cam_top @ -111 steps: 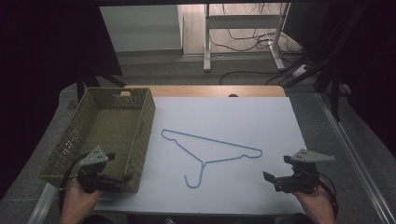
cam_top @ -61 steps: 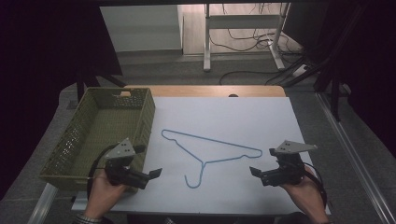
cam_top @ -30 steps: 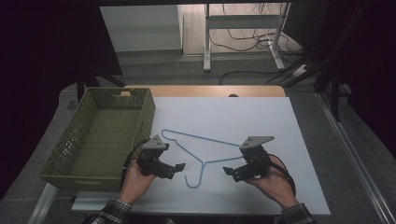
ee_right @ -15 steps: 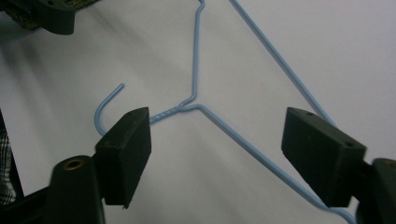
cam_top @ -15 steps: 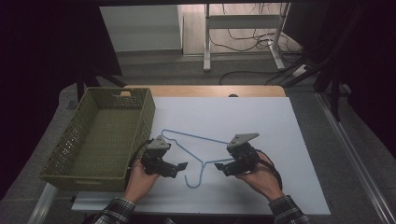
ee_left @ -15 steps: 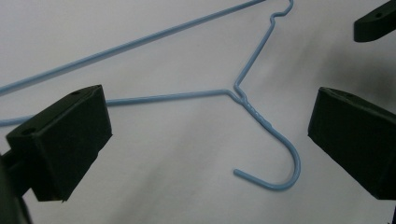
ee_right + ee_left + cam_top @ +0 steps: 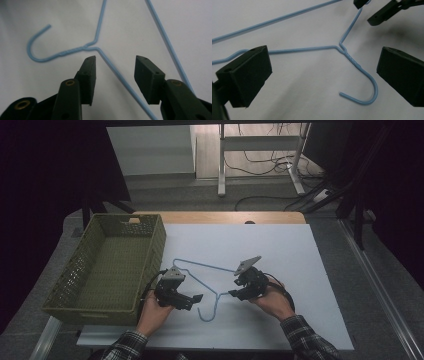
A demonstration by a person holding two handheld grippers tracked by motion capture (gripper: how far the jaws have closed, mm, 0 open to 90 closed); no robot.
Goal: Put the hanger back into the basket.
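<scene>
A light blue wire hanger [image 7: 204, 265] lies flat on the white tabletop [image 7: 305, 270], hook toward the person. My left gripper [image 7: 196, 298] sits just left of the hook, jaws wide open; in the left gripper view the hook and twisted neck [image 7: 362, 72] lie between the open jaws of that gripper [image 7: 324, 77], untouched. My right gripper [image 7: 232, 293] is low at the neck's right side. Its jaws have just been closing, and in the right gripper view they [image 7: 115, 63] straddle one shoulder wire [image 7: 117, 75] with gaps on both sides.
An olive green mesh basket [image 7: 156, 255] stands on the table's left, right beside the left hand. The table's front edge runs just below both forearms. A desk frame and cables stand on the floor beyond the far edge.
Both hands came in from the table's front corners to the hanger's neck. In the last second the right gripper slid left and down, and its jaws narrowed around the wire.
</scene>
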